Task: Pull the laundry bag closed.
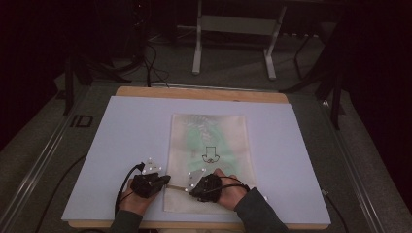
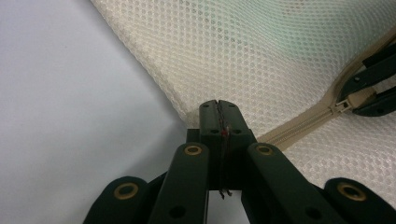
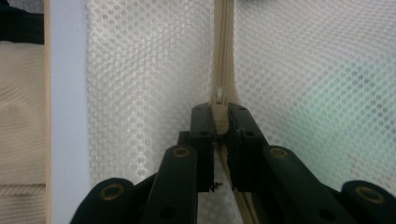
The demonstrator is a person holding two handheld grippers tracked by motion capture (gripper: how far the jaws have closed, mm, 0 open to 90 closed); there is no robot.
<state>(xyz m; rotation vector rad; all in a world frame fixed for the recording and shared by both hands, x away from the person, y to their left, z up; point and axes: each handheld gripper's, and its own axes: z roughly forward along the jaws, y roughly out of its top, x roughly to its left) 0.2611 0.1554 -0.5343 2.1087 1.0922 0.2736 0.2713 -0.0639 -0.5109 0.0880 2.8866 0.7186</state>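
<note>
Cream mesh bag [image 1: 209, 160], flat on the pale blue board [image 1: 121, 145], near end between both hands; honeycomb weave, semi-transparent, green contents showing through as a blur, black printed mark mid-panel. Tan zipper [image 2: 299, 126] running across the near end. Left gripper [image 2: 218, 108] clamped tight on the bag's corner edge, jaws fully together, mesh spreading up and to the right of the tips, bare board to the left. Right gripper [image 3: 220, 112] nearly closed, pinching the zipper's tan pull tab [image 3: 219, 114] between the jaw tips; slider just beyond the tips, zipper tape running straight ahead from there, mesh on both sides, green tint off to the right. Seen from the left gripper view, right gripper jaws at the far right edge, on the pull. In the high view, grippers close together, facing each other over the bag's near-left corner.
</note>
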